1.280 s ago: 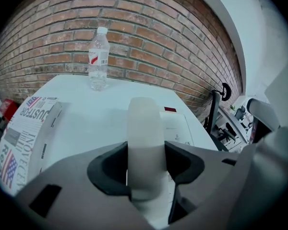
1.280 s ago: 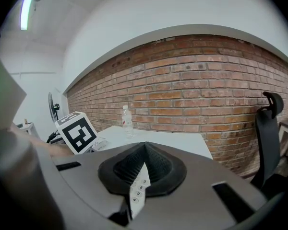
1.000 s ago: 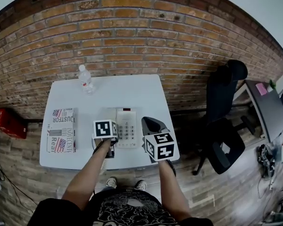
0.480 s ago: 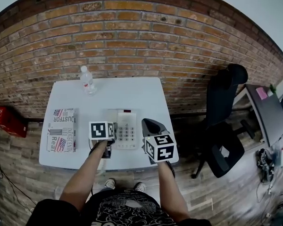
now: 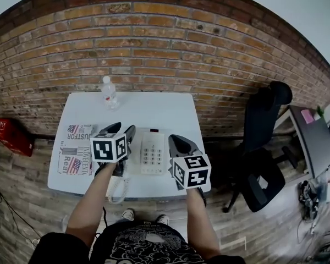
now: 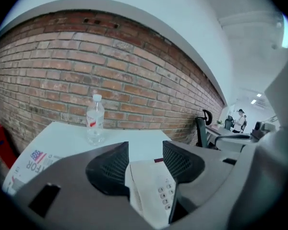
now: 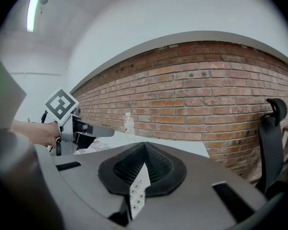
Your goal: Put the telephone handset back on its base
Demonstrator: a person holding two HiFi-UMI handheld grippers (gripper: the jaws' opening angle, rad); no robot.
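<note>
Left hand-held gripper (image 6: pixel 145 148): jaws apart, just narrowed, empty, over telephone (image 5: pixel 153 154). Right hand-held gripper (image 7: pixel 144 148): together. Withdraw upward; avoid snagging coiled cord (image 5: pixel 117 190).

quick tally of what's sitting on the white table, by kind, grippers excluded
Water bottle: 1
Telephone: 1
Printed newspaper pile: 1
Total: 3
</note>
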